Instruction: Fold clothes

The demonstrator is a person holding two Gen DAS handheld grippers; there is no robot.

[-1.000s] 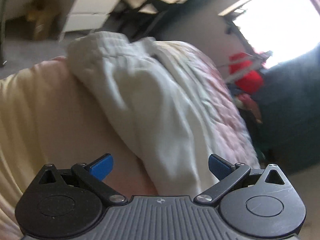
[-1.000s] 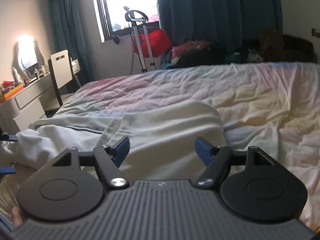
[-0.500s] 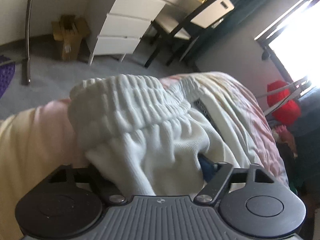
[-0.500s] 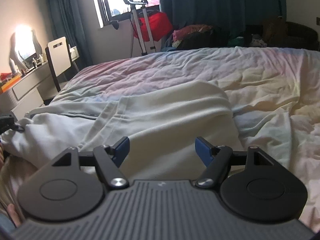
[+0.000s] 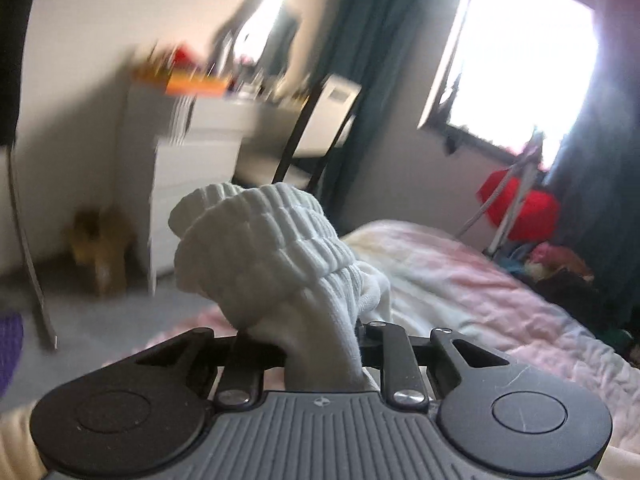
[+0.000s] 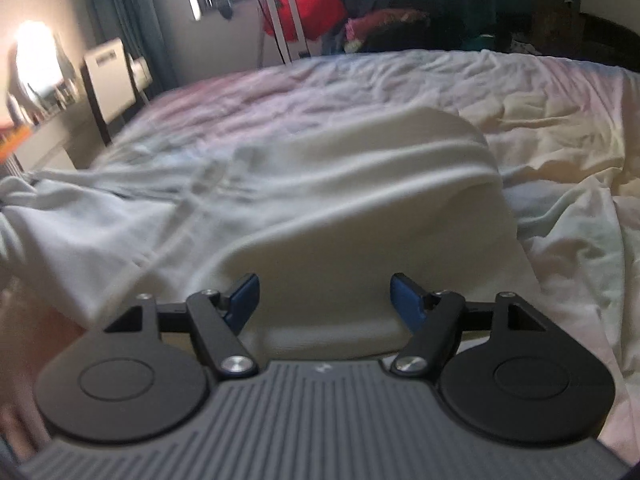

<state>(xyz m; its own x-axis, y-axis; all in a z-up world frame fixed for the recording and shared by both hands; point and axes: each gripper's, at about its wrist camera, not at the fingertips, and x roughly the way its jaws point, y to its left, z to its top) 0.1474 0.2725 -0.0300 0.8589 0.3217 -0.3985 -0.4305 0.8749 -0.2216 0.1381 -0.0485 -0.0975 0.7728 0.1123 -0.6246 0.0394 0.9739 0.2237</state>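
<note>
A home bedroom; a bed (image 6: 520, 92) under a rumpled pale pink-and-cream quilt fills most of the right wrist view; dark teal curtains (image 5: 356, 40) hang beside a bright window (image 5: 520, 52). A white chest of drawers (image 5: 192, 184) with a cluttered top, a mirror (image 5: 260, 28) and a chair (image 6: 110, 66) stand along the wall; heaped clothes (image 6: 384, 24) lie beyond the bed.

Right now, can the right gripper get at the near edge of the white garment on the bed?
Probably yes. The right gripper is open and empty, pointing down at the white garment, whose near folded edge lies just beyond its fingertips with nothing between. The left gripper is closing on the ribbed waistband elsewhere.
</note>
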